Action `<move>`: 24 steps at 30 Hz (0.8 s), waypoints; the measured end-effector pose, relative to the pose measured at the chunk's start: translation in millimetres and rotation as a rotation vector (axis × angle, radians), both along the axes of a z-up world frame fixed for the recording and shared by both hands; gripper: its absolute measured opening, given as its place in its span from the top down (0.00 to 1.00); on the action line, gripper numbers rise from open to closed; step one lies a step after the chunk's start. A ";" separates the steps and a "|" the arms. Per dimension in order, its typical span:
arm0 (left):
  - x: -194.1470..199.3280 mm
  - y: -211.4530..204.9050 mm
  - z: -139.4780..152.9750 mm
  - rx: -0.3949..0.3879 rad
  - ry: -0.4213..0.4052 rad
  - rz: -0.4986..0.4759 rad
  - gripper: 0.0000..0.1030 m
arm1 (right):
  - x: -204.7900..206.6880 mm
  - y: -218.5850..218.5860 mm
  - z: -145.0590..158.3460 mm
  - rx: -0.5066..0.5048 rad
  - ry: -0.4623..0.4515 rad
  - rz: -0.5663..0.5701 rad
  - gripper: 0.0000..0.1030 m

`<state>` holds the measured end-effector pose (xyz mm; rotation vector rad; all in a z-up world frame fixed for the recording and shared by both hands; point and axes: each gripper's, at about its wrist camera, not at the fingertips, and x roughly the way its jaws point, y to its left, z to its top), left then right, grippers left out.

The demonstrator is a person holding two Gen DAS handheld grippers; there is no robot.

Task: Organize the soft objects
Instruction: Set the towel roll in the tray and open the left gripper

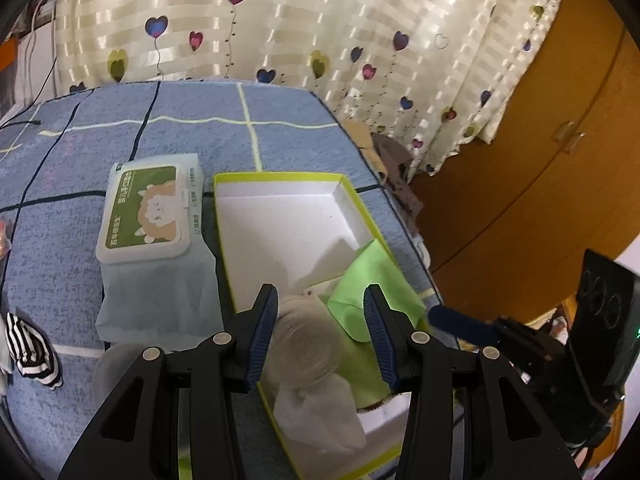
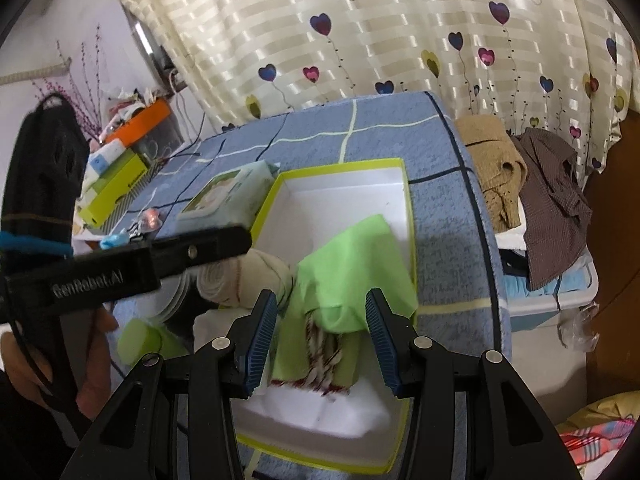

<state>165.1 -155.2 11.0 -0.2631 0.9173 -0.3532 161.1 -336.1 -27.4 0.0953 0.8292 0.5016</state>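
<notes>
The box (image 1: 224,216) is a shallow open carton with a white floor and yellow-green rim. It lies on the blue checked cloth (image 1: 168,136) that covers the table. Its far half is bare.

In the near half of the box lie three soft items:
- A green cloth (image 1: 372,276) sits at the right, draped against the right wall.
- A beige roll (image 1: 300,344) lies left of the cloth, touching it.
- A pale grey sock (image 1: 320,412) lies just near of the roll.

In the right wrist view, a piece with a red-and-white braided pattern (image 2: 320,344) shows under the near edge of the green cloth.

The left gripper (image 1: 320,336) hangs over the roll. Its jaws stand apart, one on either side of the roll. The blue pads do not press on it; nothing is grasped.

The right gripper (image 2: 322,340) hangs over the near edge of the green cloth. Its jaws stand apart and hold nothing. The cloth lies below the gap.

A wipes pack (image 1: 148,216) with a green label lies on the table cloth, just left of the box. A striped black-and-white item (image 1: 32,348) lies at the near left, well apart from the box.

A heart-print curtain (image 1: 320,32) hangs beyond the table. Brown clothes (image 2: 536,184) lie to the right of the table.
</notes>
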 end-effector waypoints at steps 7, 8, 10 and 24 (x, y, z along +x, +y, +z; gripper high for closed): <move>-18.9 13.1 13.3 -0.030 -0.016 -0.008 0.55 | -21.6 13.9 -1.6 -0.041 0.013 0.010 0.56; -22.4 16.2 16.6 -0.032 -0.025 -0.005 0.55 | -25.9 17.7 -1.9 -0.045 0.015 0.012 0.56; -30.5 25.4 24.5 -0.041 -0.044 0.005 0.55 | -32.7 25.4 -3.3 -0.056 0.019 0.007 0.56; -58.0 83.4 33.5 -0.060 -0.075 0.069 0.55 | -49.8 64.4 -29.7 -0.140 0.095 0.004 0.69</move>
